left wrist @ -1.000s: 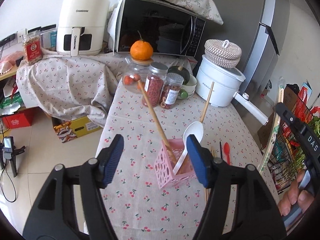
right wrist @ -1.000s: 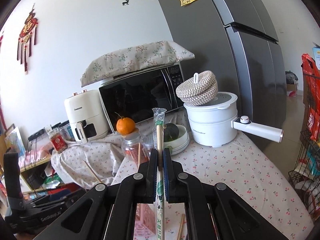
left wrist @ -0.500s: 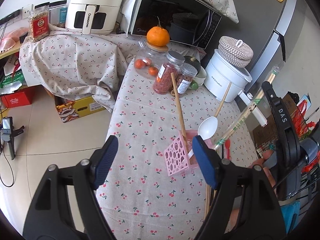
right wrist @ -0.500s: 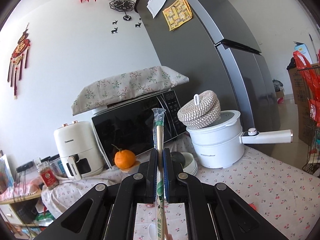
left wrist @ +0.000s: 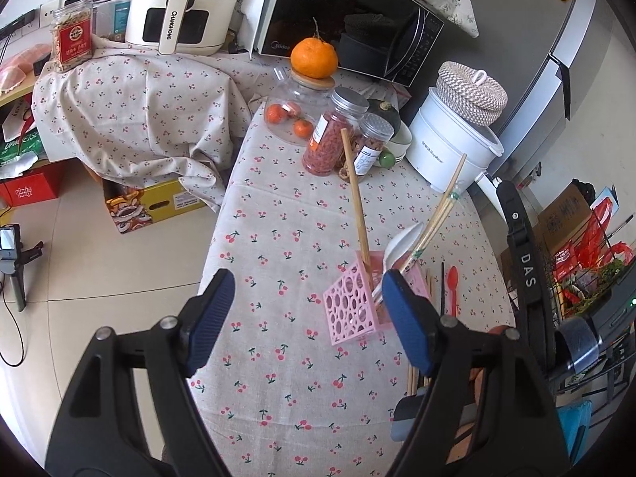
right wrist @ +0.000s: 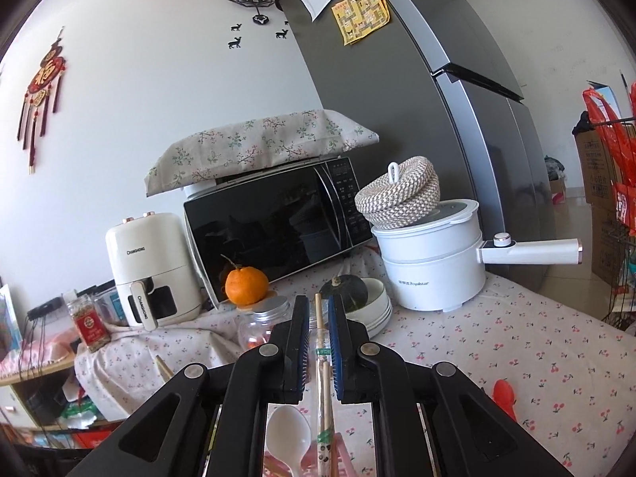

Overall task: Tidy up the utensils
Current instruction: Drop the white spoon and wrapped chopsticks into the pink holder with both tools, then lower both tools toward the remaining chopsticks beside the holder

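Chopsticks [right wrist: 321, 373] in pink holder [left wrist: 355, 305], btwn parted right hand-held gripper [right wrist: 318, 318] pads; left hand-held gripper [left wrist: 308, 302] wide open.

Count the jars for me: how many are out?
4: clear jar under the orange, red-filled jar and small jar beside it, labelled jar far left. More may be hidden.
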Available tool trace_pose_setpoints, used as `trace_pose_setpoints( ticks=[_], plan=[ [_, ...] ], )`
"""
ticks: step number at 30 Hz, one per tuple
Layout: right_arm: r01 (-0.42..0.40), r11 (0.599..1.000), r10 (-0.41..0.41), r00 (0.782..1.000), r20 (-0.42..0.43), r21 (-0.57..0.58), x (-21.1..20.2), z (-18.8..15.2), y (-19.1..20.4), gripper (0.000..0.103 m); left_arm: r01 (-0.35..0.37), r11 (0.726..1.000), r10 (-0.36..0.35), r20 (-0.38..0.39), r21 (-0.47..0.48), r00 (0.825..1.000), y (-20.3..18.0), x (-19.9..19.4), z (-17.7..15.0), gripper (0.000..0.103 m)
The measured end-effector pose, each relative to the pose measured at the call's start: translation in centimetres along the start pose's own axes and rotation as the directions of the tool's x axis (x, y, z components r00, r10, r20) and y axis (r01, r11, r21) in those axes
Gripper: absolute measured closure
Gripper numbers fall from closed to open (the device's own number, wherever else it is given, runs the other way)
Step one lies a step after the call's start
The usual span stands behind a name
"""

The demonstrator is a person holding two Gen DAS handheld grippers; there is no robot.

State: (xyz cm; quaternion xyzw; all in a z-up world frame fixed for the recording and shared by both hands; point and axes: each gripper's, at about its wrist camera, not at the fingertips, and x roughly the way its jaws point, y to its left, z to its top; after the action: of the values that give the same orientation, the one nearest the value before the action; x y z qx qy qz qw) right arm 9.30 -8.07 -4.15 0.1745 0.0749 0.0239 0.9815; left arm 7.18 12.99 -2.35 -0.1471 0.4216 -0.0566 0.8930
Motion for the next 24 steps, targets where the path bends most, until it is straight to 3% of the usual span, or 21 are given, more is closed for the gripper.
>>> trace_pose_setpoints(
  ticks=[5,14,20,24],
  plan=[
    [-0.027,0.999,0.025,0.999,-0.048,-0.029,-0.8,1.8,-0.8,0.066,0.007,1.0,-0.006,-0.009,0.017,1.0,-0.9,0.3,-0.3,0.023],
    [-0.029,0.995,0.007,0.977,-0.215,-0.098,-2.2,4.0,-4.3,0.041,0.026,0.999,-0.025,-0.051,0.032,0.998,-2.8,1.0,-1.1,0.018],
    [-0.004,0.988,-0.049,0.939,-0.341,-0.153,-2.0,4.5,-8.0,0.029,0.024,0.998,-0.019,-0.1,0.054,0.995,-4.0,2.1,-2.1,0.017],
    [0.028,0.989,-0.091,0.889,-0.449,-0.145,-1.0,4.0,-10.6,0.024,0.023,0.997,-0.014,-0.14,0.067,0.99,-4.6,3.0,-2.9,0.017]
  ],
)
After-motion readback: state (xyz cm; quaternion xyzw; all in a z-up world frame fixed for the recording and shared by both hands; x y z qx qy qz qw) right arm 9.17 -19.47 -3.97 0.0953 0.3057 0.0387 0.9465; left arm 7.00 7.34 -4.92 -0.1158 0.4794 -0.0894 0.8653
